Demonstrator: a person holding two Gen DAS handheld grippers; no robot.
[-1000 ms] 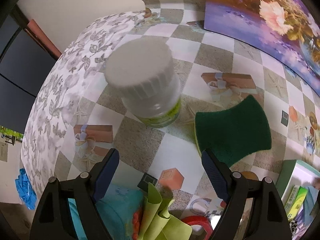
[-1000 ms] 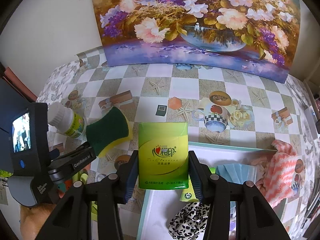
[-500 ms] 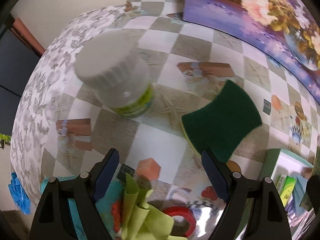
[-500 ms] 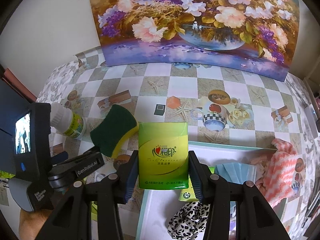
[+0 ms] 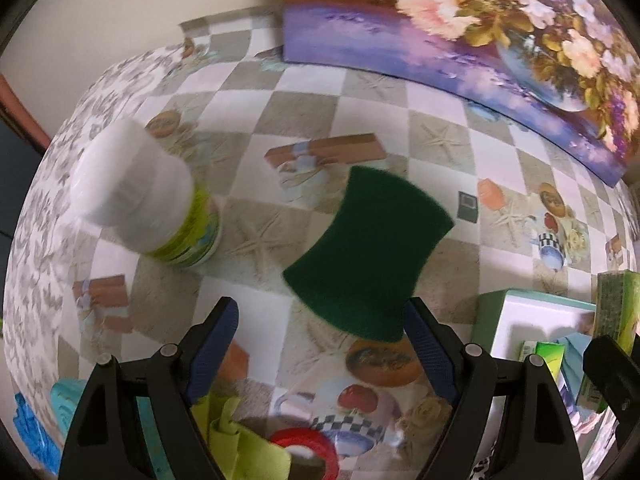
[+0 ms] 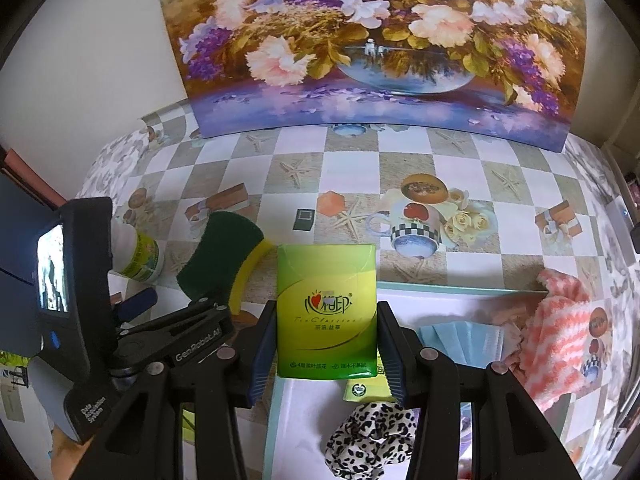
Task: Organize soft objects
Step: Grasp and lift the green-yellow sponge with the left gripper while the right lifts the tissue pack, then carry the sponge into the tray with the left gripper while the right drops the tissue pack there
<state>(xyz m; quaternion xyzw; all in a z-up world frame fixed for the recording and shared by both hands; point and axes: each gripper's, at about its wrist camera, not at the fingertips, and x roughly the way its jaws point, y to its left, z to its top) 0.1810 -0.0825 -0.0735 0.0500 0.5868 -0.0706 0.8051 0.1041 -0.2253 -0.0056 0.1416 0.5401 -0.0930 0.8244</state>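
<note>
Here the checkered table (image 6: 404, 160) carries everything, with one large flower painting (image 6: 372, 40) propped at its far edge. One white tray with a pale green rim (image 6: 460, 288) sits at the near right; the right gripper (image 6: 326, 344) hangs above its left end, jaws partly closed and pressing on both sides of one green tissue pack (image 6: 326, 308), held upright clear of the tray floor. In the tray lie one pink-and-white striped towel (image 6: 560, 332) at the right, a stack of light blue face masks (image 6: 460, 340) just beside the held pack, one leopard-print scrunchie (image 6: 368, 432) nearer the camera, and a second green pack (image 6: 364, 388) mostly hidden under the held one.

Left of the tray, one green-topped sponge with a yellow base (image 5: 368, 256) lies flat on the table. The left gripper (image 5: 322, 344) points down at it with jaws wide apart and nothing between the pads; the sponge's near edge lies just ahead of the right-hand fingertip, apart from it as far as the blurred view shows. One white-capped bottle with a green label (image 5: 160, 204) stands upright farther left, well apart from the sponge. Below that gripper show one folded yellow-green cloth (image 5: 240, 440), one red ring (image 5: 308, 444) and a teal item (image 5: 68, 396) that I cannot identify.
</note>
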